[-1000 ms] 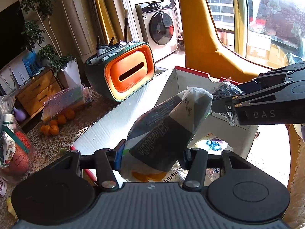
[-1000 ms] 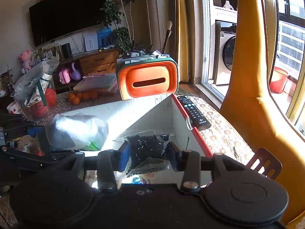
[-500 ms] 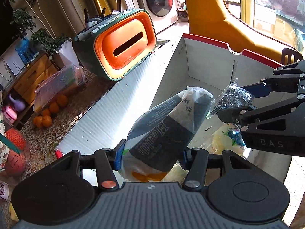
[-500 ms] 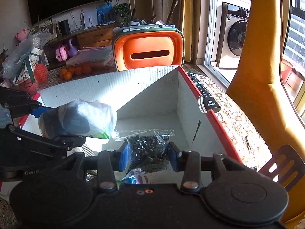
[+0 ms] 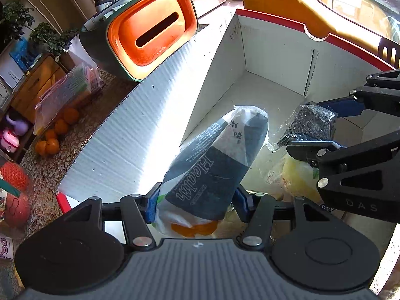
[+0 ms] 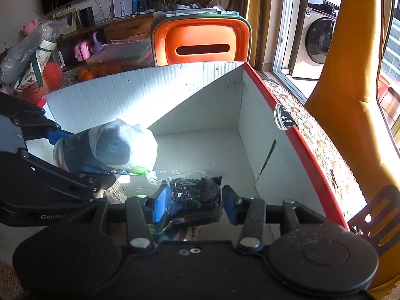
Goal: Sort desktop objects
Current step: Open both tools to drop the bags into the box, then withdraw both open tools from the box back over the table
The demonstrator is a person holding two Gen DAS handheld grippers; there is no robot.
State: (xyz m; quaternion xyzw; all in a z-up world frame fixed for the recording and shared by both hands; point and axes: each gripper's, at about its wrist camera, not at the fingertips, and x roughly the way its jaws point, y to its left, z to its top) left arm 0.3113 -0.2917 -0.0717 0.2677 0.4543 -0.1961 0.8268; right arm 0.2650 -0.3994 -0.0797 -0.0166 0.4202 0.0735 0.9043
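Left gripper (image 5: 196,200) jaws clamp a "Health" bag (image 5: 215,165); right gripper (image 6: 193,203) jaws pinch a clear packet of dark bits (image 6: 196,196) — both over the white cardboard box (image 6: 257,115).

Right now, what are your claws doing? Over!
Left claw shut on Health packet. Right claw shut on black-bits bag. Both over white box. Nothing blocking.

The dark packet (image 5: 215,167) reads "Health". The right gripper (image 5: 312,131) body shows "DAS". The left gripper (image 6: 82,150) shows "GenRo", cut off.
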